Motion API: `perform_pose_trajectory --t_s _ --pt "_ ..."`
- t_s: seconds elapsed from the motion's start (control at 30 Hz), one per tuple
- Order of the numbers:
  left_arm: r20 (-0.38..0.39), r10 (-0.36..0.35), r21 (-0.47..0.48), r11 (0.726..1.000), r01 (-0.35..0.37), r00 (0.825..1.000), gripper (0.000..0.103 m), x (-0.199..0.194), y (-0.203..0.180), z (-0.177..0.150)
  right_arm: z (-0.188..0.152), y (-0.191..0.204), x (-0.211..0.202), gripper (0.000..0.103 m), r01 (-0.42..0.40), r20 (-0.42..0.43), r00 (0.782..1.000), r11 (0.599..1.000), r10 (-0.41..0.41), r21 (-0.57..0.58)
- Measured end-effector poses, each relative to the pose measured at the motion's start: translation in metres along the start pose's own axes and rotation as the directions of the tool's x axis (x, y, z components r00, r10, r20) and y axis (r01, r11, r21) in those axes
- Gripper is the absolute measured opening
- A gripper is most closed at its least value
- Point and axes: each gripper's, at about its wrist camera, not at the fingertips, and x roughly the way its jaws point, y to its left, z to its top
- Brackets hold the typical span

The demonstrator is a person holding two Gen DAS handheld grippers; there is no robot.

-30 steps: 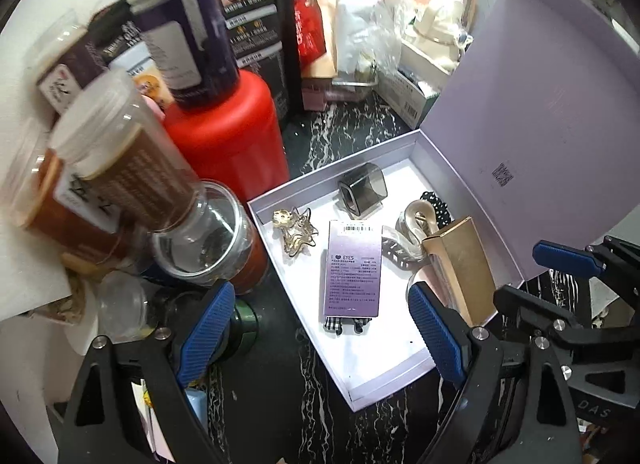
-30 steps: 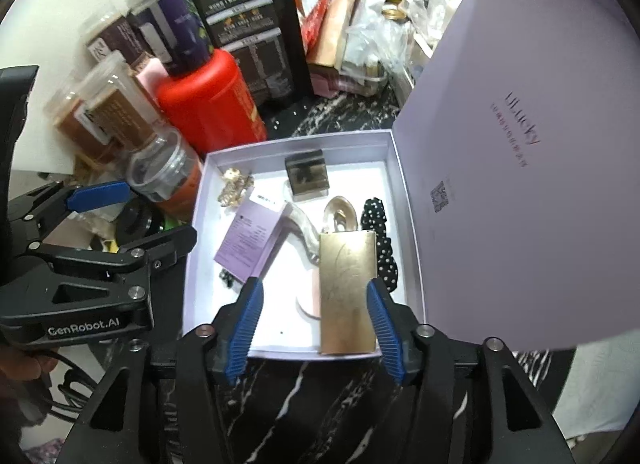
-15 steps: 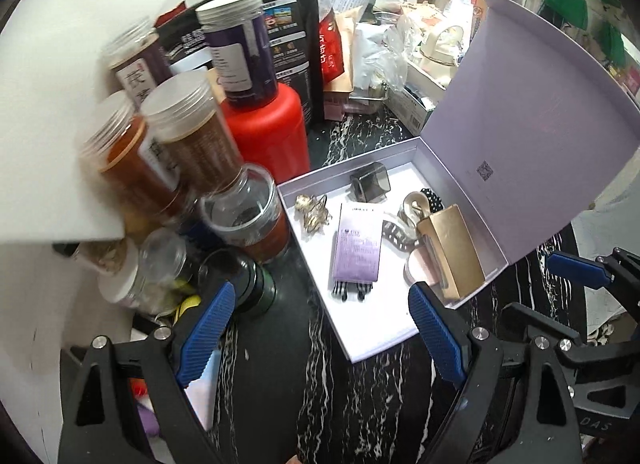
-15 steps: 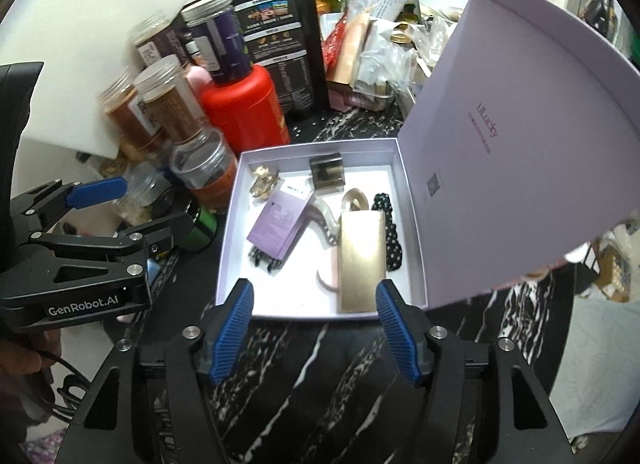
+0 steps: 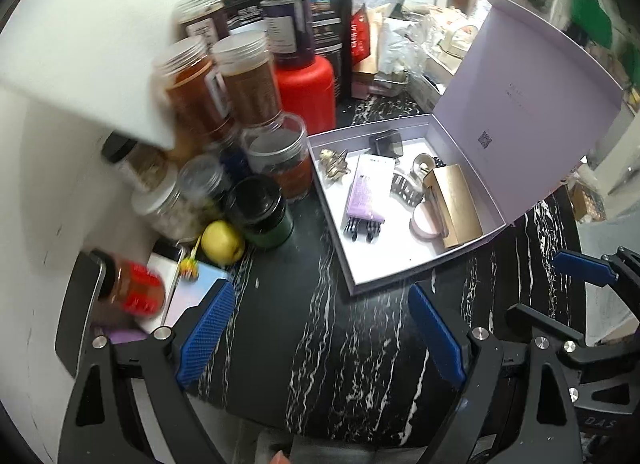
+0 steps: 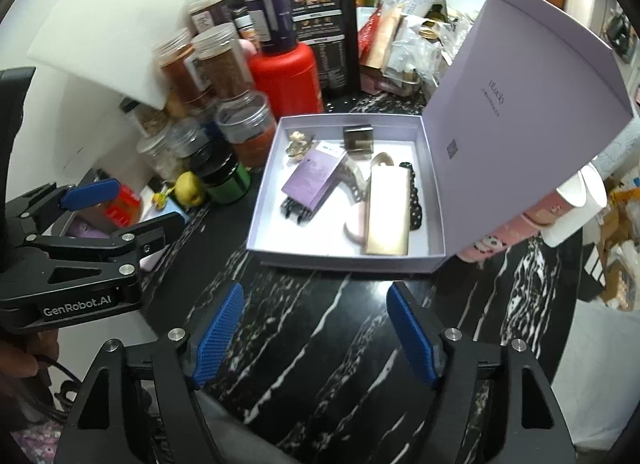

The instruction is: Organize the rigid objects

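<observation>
Both grippers have pulled back from the box (image 6: 344, 260), which now sits farther off on the marble; left gripper (image 5: 320, 334) and right gripper (image 6: 314, 334) gape wide, empty; gold case (image 6: 388, 214) lies inside, lid (image 6: 520, 104) propped open for access.

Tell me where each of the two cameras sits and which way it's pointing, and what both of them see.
Left wrist: rides the left hand-held gripper, looking forward and down over the black marble counter toward the jars and the lavender box; its own open blue fingers show, with the right hand-held gripper at the right edge.
Right wrist: rides the right hand-held gripper, facing the box head-on; its open fingers show, with the left hand-held gripper at the left.
Shared: the open box, the gold case, the red bottle.
</observation>
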Motion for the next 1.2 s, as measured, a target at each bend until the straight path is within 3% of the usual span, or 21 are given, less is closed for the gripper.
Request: perform_pose_trajectory --t_s 0.53,1.2 --pt "-0.001 0.037 -0.132 0.991 -0.037 0.999 0.09 -0.025 0.009 -0.066 -0.043 0.02 -0.017 0.078 -0.04 -0.014 0.999 0.993 0.039 -0.114" --pt "0.03 0.094 -0.171 0.981 -0.087 0.995 0.09 -0.044 0.01 -0.086 -0.059 0.028 -0.029 0.078 -0.044 0.007 0.999 0.987 0.045 -0.153"
